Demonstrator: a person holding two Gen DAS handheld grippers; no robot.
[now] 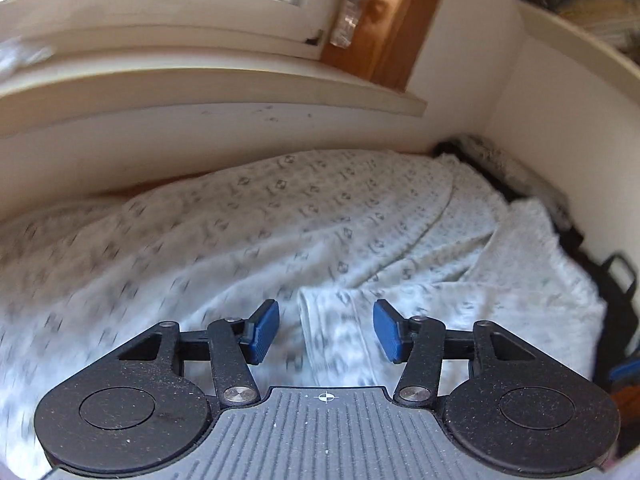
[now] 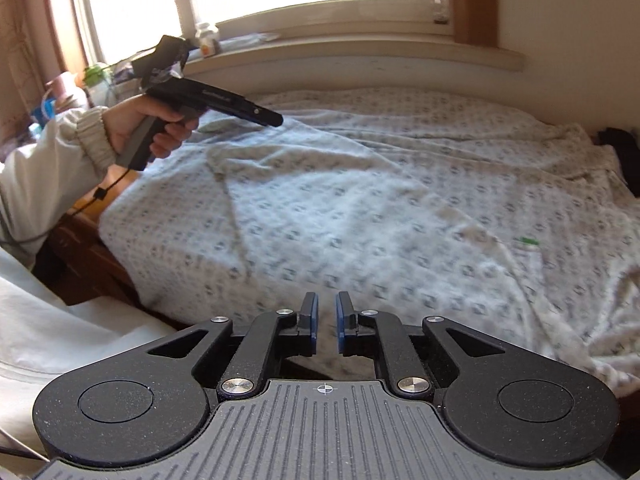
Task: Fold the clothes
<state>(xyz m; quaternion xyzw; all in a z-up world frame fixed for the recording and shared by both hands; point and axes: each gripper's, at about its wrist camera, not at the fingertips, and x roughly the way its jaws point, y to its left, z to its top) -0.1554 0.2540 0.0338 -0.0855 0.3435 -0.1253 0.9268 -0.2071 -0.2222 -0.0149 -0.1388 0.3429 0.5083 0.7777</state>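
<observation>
A white garment with a small grey print (image 2: pixel 360 200) lies spread over the bed, creased, with a seam running diagonally. In the left wrist view a folded strip of it with a hemmed end (image 1: pixel 336 332) lies just ahead of my left gripper (image 1: pixel 326 330), which hovers open over the cloth and holds nothing. A hand in a pale sleeve holds the left gripper (image 2: pixel 274 120) above the far left of the garment. My right gripper (image 2: pixel 326 320) sits at the near edge of the bed, its blue pads (image 2: pixel 311 316) a narrow gap apart with nothing between them.
A window sill (image 2: pixel 360 54) with bottles and small items runs behind the bed. A fluffy white cloth (image 1: pixel 532 248) lies at the right end. Black straps (image 1: pixel 622 280) sit against the right wall. The brown bed frame (image 2: pixel 92 256) shows at the left.
</observation>
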